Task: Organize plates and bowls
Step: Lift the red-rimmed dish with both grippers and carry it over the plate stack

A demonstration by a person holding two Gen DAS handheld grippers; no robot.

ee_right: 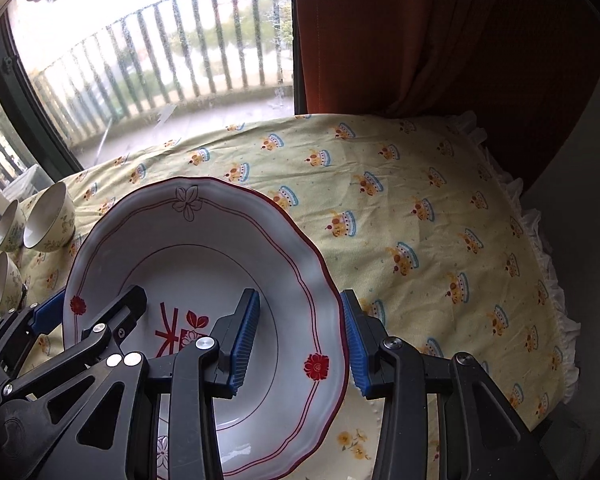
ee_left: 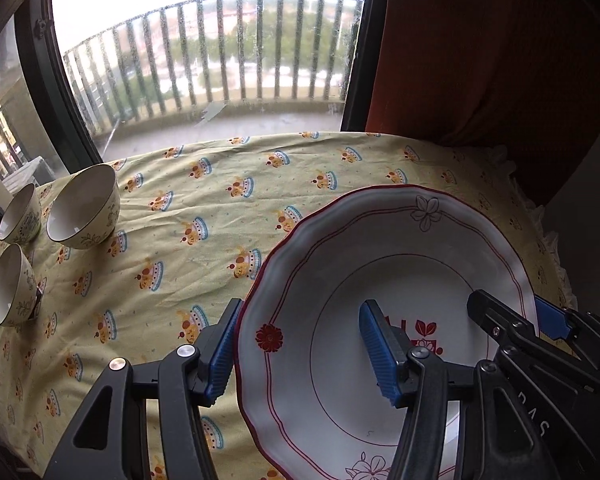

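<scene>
Two handheld grippers clamped opposite rims of a white, red-trimmed plate low in the frame: the left gripper closed on its left edge, one blue pad outside, one inside, and the right gripper closed likewise on its right edge. The plate sat tilted above a yellow crown-print tablecloth. Three floral bowls clustered at far left, near a window and orange curtain.
</scene>
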